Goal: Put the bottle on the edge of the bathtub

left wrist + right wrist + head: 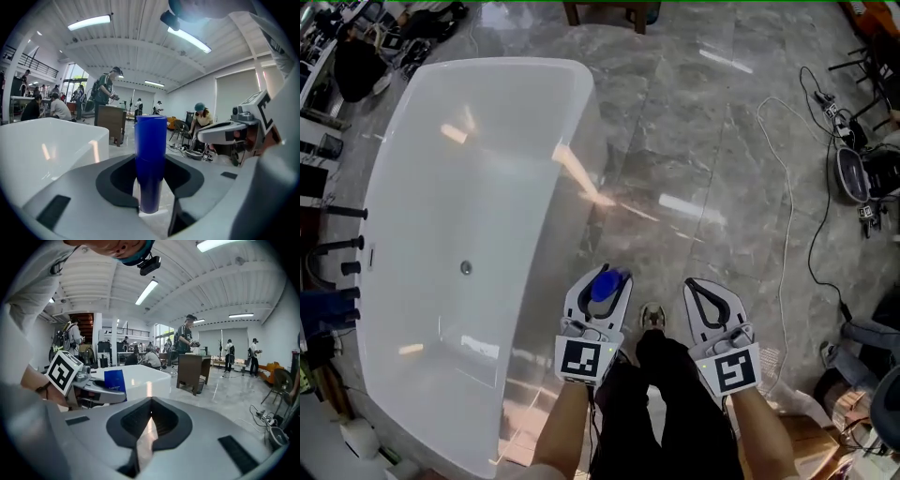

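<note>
The blue cylindrical plastic bottle [150, 140] stands upright between the jaws of the left gripper [605, 276], whose dark pads close on its lower body while its top rises above them. It is held in the air just right of the white oval bathtub [487, 64], near the tub's near right rim and not resting on it. To the right, the right gripper [692, 283] holds nothing, its jaw tips meeting. Grey marble-patterned floor [703, 141] lies below both.
</note>
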`<state>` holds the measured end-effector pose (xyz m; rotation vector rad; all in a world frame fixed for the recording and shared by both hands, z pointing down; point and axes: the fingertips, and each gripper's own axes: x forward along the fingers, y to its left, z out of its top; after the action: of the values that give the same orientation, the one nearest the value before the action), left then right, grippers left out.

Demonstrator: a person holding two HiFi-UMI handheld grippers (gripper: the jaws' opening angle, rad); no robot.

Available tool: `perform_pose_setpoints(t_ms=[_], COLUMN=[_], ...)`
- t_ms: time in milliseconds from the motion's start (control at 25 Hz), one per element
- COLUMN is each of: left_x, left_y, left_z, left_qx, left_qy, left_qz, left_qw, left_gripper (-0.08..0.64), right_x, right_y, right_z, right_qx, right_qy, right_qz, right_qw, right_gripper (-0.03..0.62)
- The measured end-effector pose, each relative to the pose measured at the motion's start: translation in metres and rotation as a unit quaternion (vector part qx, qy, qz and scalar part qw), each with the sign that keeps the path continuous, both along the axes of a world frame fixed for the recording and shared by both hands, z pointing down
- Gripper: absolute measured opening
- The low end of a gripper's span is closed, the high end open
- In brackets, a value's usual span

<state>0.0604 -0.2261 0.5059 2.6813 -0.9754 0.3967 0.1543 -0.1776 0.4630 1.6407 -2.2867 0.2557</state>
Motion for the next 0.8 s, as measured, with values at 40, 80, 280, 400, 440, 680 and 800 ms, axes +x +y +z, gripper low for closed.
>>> perform_pose_setpoints(t_ms=[40,80,280,400,440,680,800], left_x=[-0.002,-0.005,-0.019,-0.023,-0.023,-0.028,-0.031], left_y=[-0.003,-0.008,-0.019,-0.026,-0.029,-0.042,-0.045], left_z=[0.010,0.020,0.063,0.089,0.098,0.160,0.196], left_qx=[0.009,0.018,0.021,0.030,0.036,0.025,0.034], left_qy=[-0.009,-0.014,-0.007,-0.021,-0.028,-0.030,-0.042], left_qz=[0.001,-0.001,-0.028,-0.022,-0.018,-0.026,-0.021], left_qw=[0.9999,0.9997,0.9994,0.9991,0.9988,0.9989,0.9983], left_gripper=[0.167,0.167,0.167,0.167,0.167,0.167,0.167], right_x=[-0.001,-0.002,-0.002,-0.004,-0.006,-0.007,-0.007], right_y=[-0.001,-0.004,-0.020,-0.033,-0.037,-0.054,-0.064], right_z=[0.009,0.016,0.059,0.088,0.098,0.172,0.209], right_qx=[-0.001,0.001,0.012,0.009,0.010,0.009,0.022], right_qy=[0.000,-0.001,-0.008,-0.016,-0.016,-0.006,-0.005], right_qz=[-0.001,-0.002,0.002,0.002,-0.004,-0.033,-0.042], right_qw=[1.000,1.000,1.000,1.000,1.000,0.999,0.999], right_gripper=[0.005,0.005,0.005,0.005,0.005,0.005,0.005])
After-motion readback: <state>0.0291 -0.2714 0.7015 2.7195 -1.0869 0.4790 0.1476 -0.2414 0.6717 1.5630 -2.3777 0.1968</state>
